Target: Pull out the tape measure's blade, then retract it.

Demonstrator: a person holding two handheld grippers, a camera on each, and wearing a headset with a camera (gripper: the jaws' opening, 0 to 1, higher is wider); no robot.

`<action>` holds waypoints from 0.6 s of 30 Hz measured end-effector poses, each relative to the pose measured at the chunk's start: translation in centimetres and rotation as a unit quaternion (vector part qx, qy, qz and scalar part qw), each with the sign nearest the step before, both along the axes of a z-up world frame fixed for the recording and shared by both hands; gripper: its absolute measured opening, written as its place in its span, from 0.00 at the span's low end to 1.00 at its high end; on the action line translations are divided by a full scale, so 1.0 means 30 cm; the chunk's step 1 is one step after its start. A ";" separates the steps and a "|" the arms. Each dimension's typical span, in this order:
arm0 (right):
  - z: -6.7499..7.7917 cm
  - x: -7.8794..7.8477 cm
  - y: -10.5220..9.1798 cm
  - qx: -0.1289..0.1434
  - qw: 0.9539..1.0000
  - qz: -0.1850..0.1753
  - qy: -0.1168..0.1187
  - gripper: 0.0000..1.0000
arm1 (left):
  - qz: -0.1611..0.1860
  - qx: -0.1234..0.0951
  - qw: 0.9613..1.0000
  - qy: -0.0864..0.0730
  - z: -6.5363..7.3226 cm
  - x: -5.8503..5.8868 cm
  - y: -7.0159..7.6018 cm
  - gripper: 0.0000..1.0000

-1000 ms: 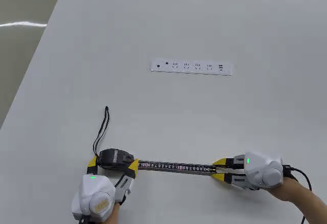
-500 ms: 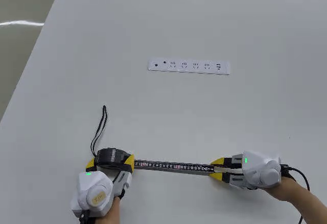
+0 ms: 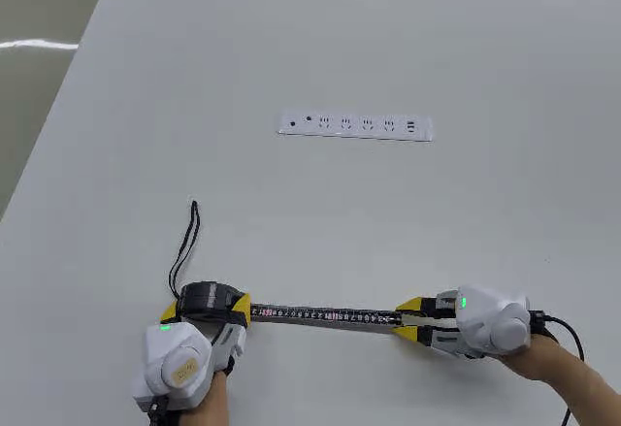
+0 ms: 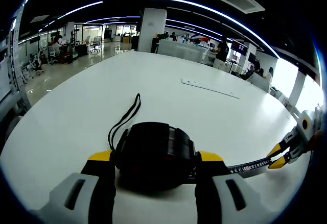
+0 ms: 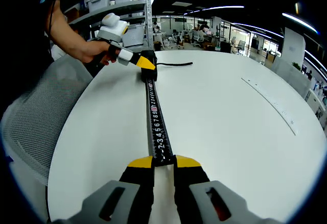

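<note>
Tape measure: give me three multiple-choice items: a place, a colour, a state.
1. The long white power strip lies: A) farther up the white table than the black tape measure case; B) at the table's near edge; C) on the floor.
2. The grippers' fingertips are: A) red; B) yellow; C) blue.
3. The dark numbered blade is: A) fully retracted; B) pulled out; C) detached.
A: head view shows it beyond the case. B: both gripper views show yellow tips. B: it runs from the case, held by the left gripper, to the right gripper.
</note>
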State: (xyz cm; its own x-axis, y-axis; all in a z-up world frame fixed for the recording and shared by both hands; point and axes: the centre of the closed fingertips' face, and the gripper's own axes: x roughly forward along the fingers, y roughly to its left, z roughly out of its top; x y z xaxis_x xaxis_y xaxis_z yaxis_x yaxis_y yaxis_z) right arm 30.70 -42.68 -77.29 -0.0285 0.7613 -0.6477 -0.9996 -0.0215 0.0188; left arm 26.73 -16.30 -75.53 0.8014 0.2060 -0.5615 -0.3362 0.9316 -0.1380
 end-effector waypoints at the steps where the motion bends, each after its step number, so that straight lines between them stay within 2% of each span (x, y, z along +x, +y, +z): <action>1: -0.001 -0.001 0.006 0.000 1.000 0.001 0.001 0.13 | 0.000 -0.001 1.000 0.000 -0.001 0.000 0.000 0.60; 18: -0.005 -0.010 0.060 0.003 1.000 0.009 0.000 0.13 | -0.003 -0.001 1.000 0.001 0.000 0.001 0.000 0.60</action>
State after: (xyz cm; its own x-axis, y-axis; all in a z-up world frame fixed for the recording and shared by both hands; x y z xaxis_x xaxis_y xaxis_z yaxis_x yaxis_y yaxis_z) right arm 30.41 -40.88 -77.45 -0.0423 0.7649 -0.6428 -0.9990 -0.0397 0.0185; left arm 26.76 -16.30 -75.54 0.8020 0.1994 -0.5630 -0.3306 0.9333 -0.1404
